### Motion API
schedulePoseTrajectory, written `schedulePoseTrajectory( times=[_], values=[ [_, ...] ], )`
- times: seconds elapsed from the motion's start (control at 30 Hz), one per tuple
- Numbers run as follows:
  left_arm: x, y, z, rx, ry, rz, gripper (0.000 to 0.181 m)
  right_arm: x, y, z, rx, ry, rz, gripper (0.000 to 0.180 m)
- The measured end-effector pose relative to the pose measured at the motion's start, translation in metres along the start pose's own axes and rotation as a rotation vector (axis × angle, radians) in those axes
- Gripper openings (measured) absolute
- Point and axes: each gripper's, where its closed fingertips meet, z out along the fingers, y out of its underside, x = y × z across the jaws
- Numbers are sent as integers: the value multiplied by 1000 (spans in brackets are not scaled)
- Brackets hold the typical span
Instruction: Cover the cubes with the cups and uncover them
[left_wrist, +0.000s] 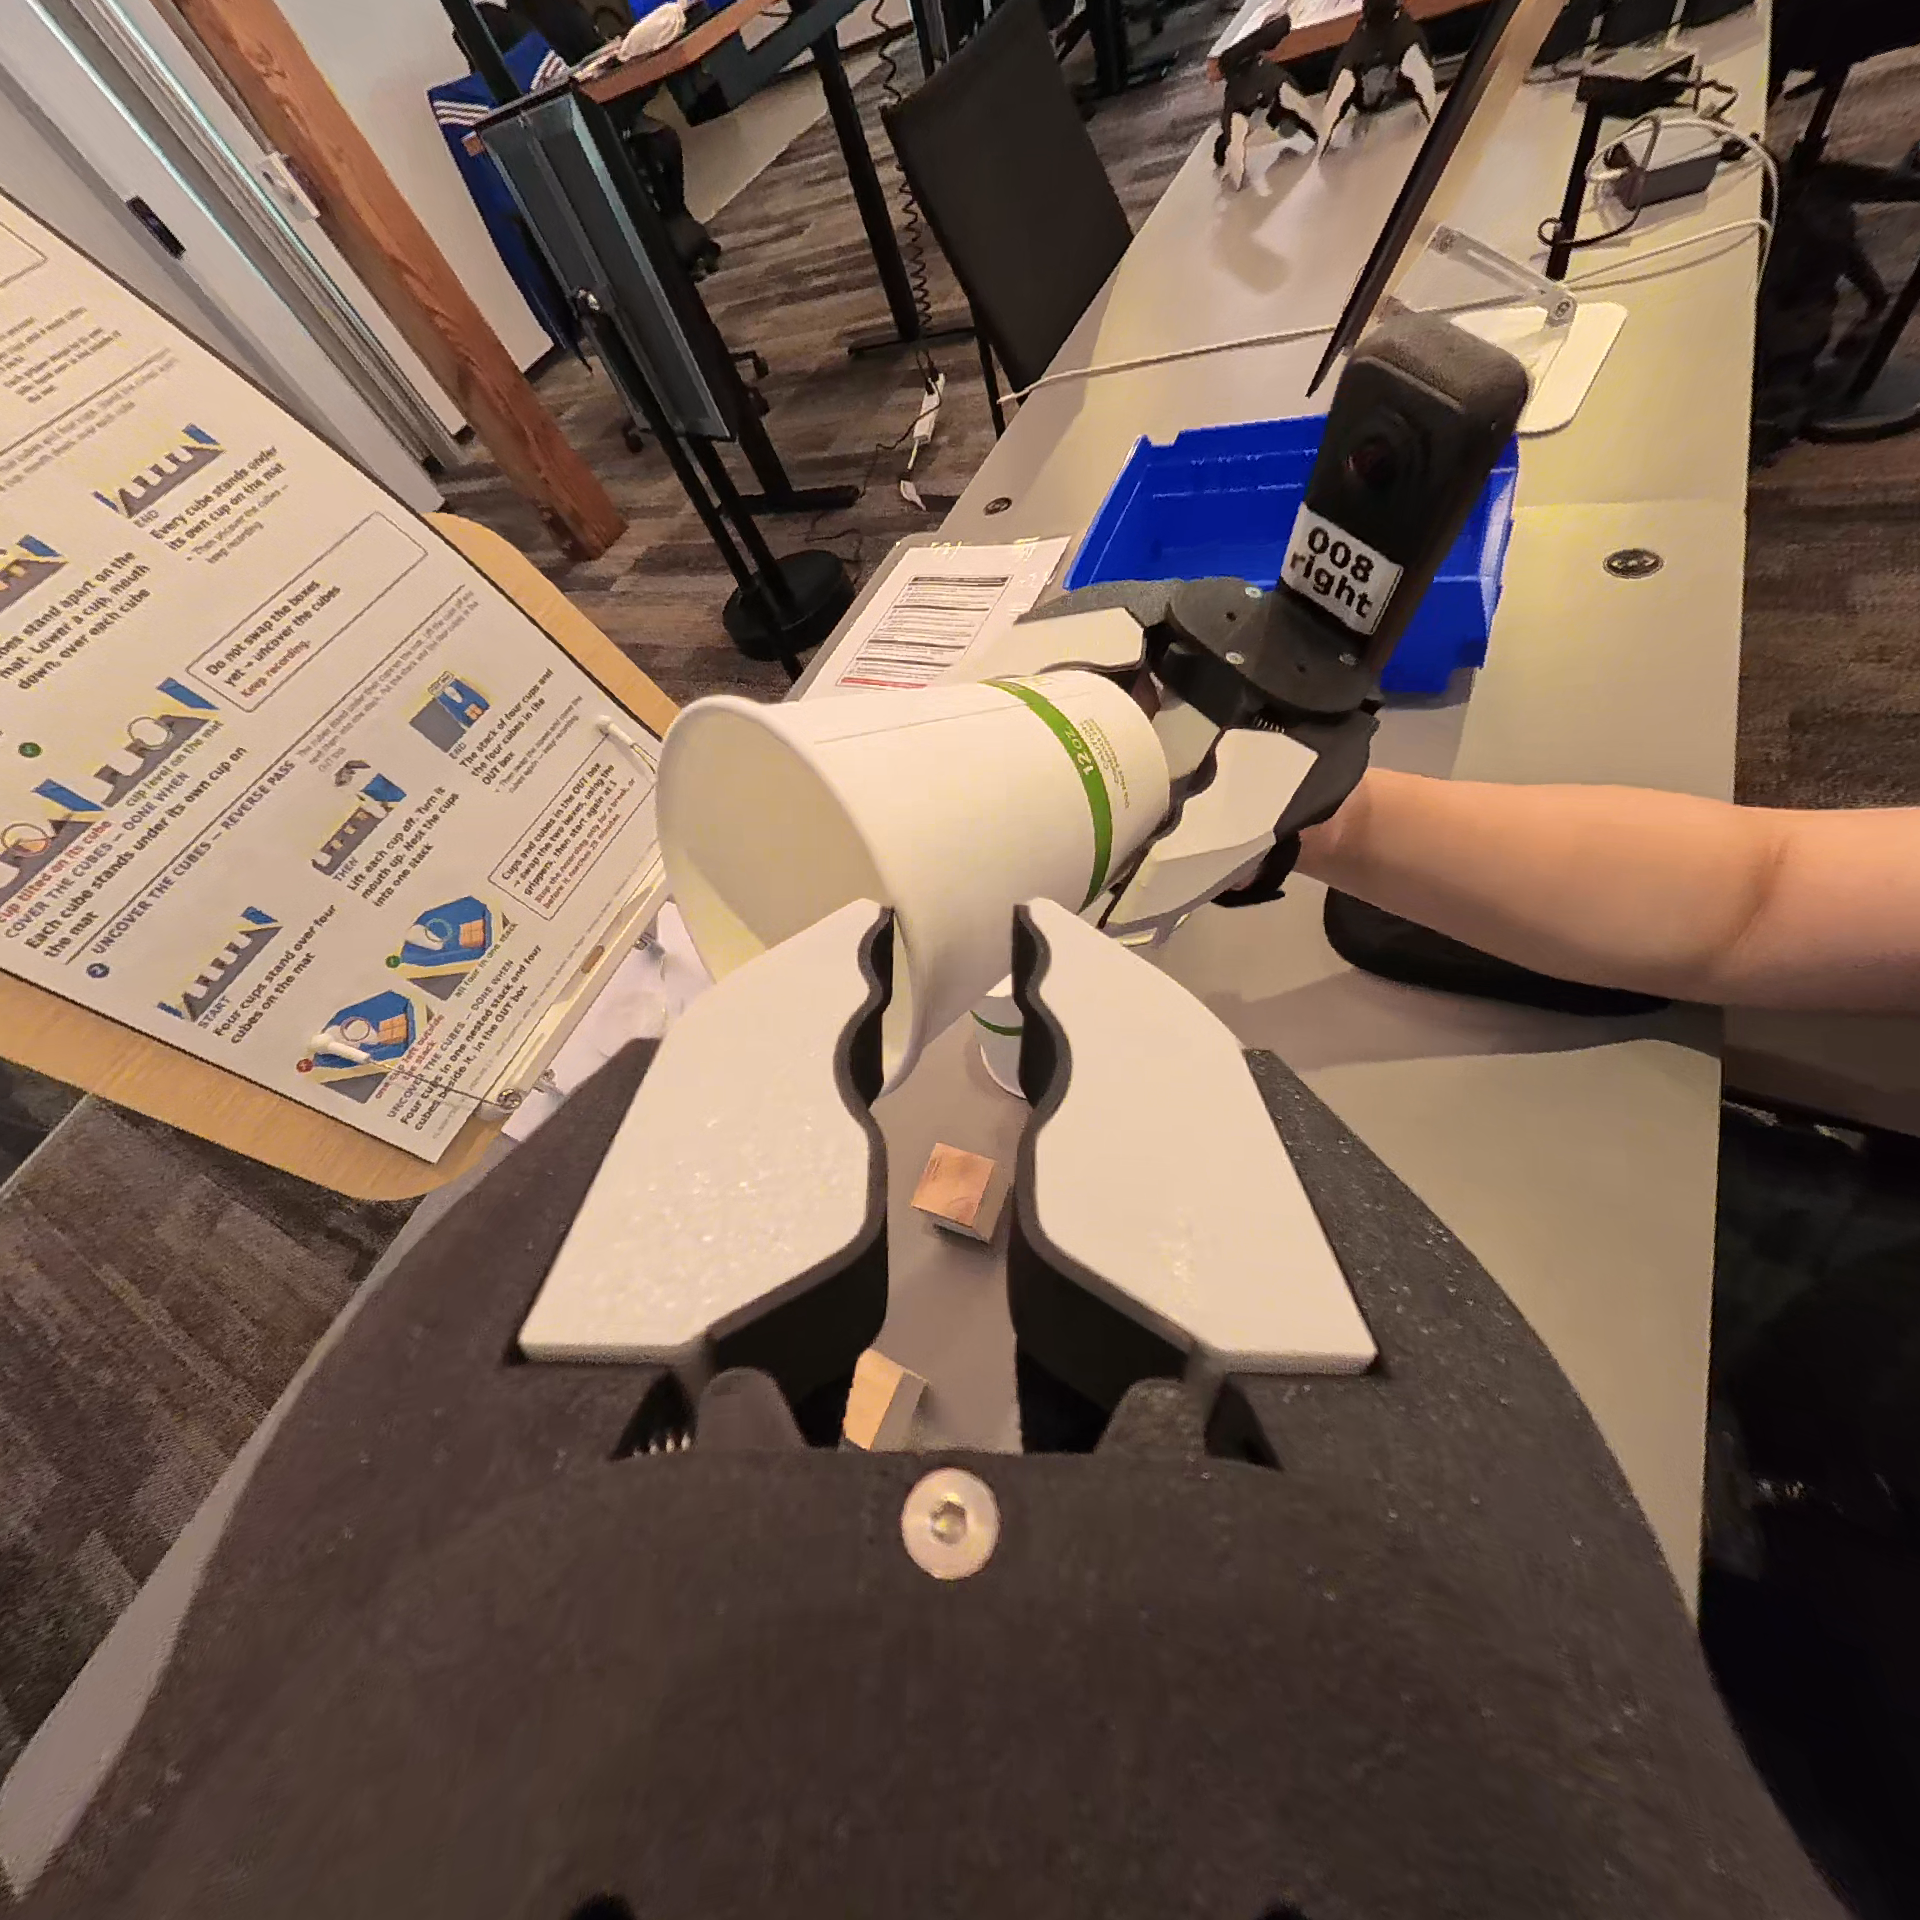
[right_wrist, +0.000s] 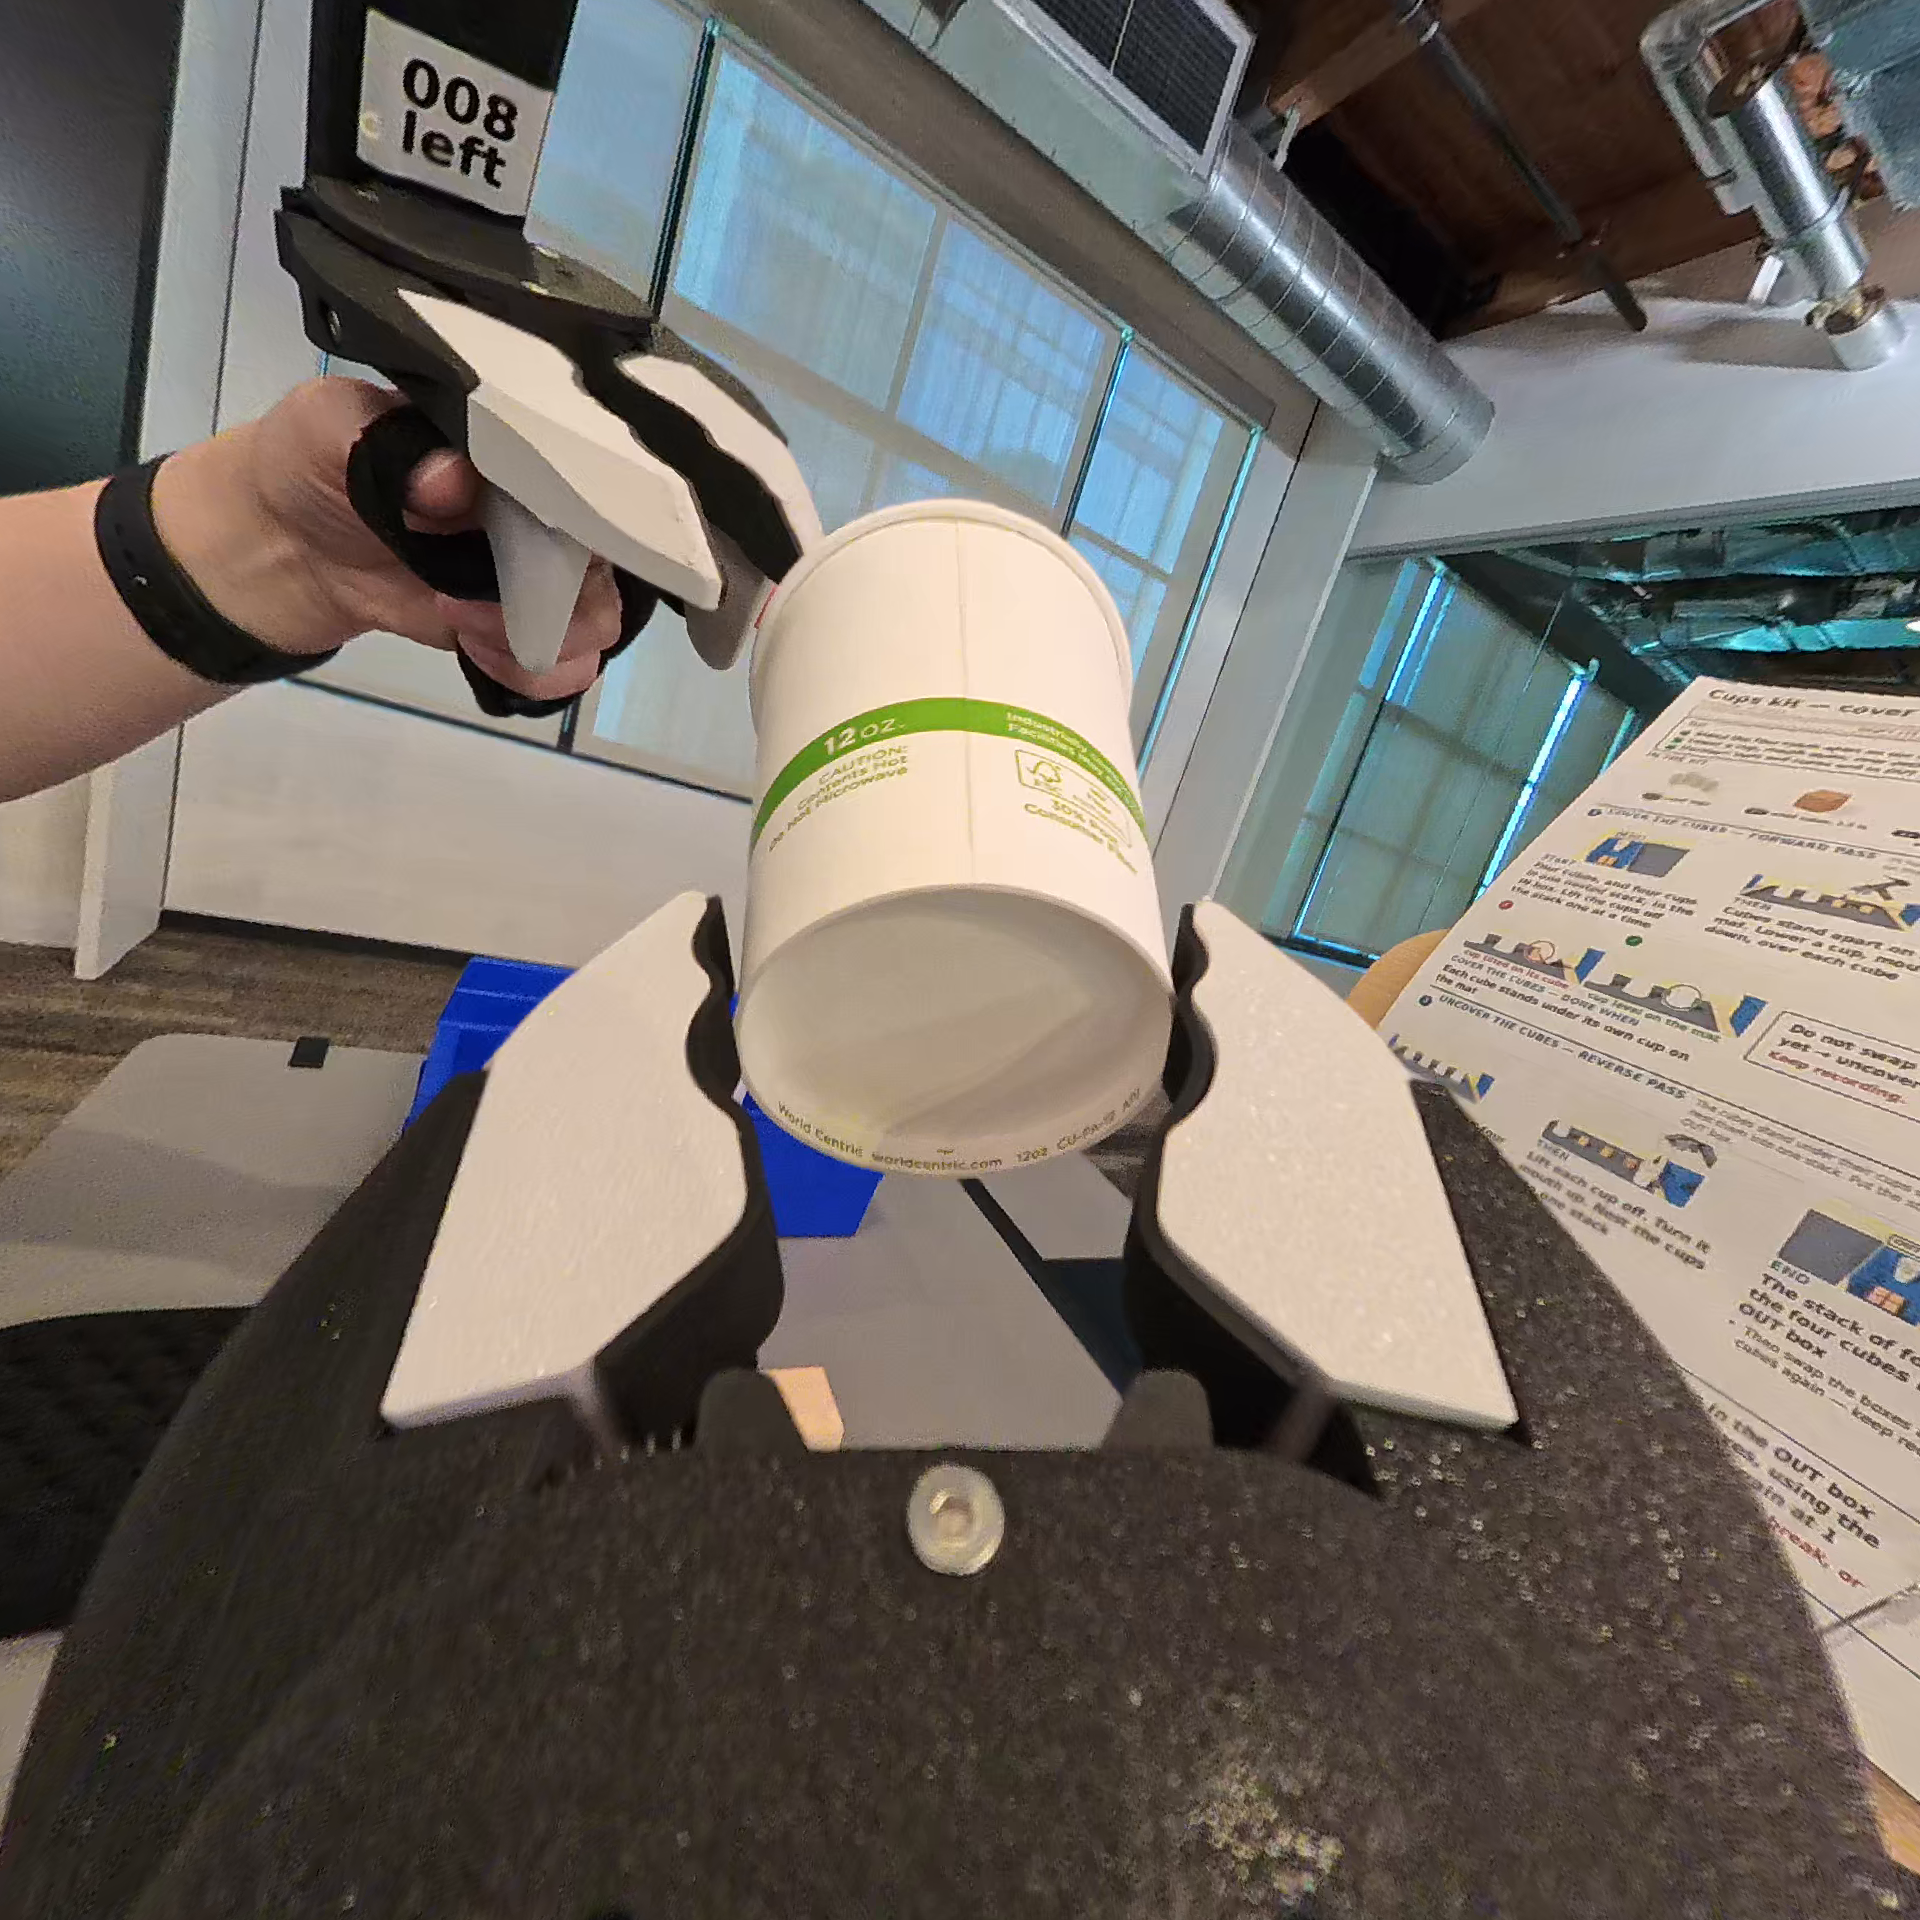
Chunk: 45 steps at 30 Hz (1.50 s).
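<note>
A white paper cup with a green band is in the air, lying tilted with its mouth toward the left wrist camera. My right gripper is shut on the cup's base end. My left gripper is closed on the cup's rim wall, one finger inside the mouth and one outside. It also shows at the rim in the right wrist view. Below, a wooden cube sits bare on the dark mat. A second cube lies nearer. Another cup stands upside down behind.
A blue bin stands on the grey table behind the right gripper. A printed instruction sheet leans on a board at the left. A smaller paper lies near the bin. A person's forearm reaches in from the right.
</note>
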Motion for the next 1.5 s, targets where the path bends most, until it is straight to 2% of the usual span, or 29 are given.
schedulePoseTrajectory(
  times=[0.3, 0.5, 0.57, 0.63, 0.77, 0.97, 1.5],
  values=[
    [-9, 22, -14, 3, -24, -59, 23, -6, 11, -4, -170, -56, -112, 79],
    [-9, 60, -32, 18, -32, -147, 16, -22, 55, -10, -465, -172, -349, 1],
    [-4, 76, -34, 16, -20, -176, 15, -29, 64, -8, -484, -197, -330, 4],
    [2, 92, -34, 16, -6, -201, 14, -30, 78, -8, -565, -202, -330, 24],
    [18, 125, -29, 9, 32, -252, 14, -27, 92, -12, -637, -194, -370, 26],
    [36, 169, -11, -73, 59, -250, 14, -10, 86, -19, -638, -145, -356, 35],
    [26, 175, 34, -174, 58, -195, 14, 31, 57, -54, -595, -27, -306, 39]
  ],
)
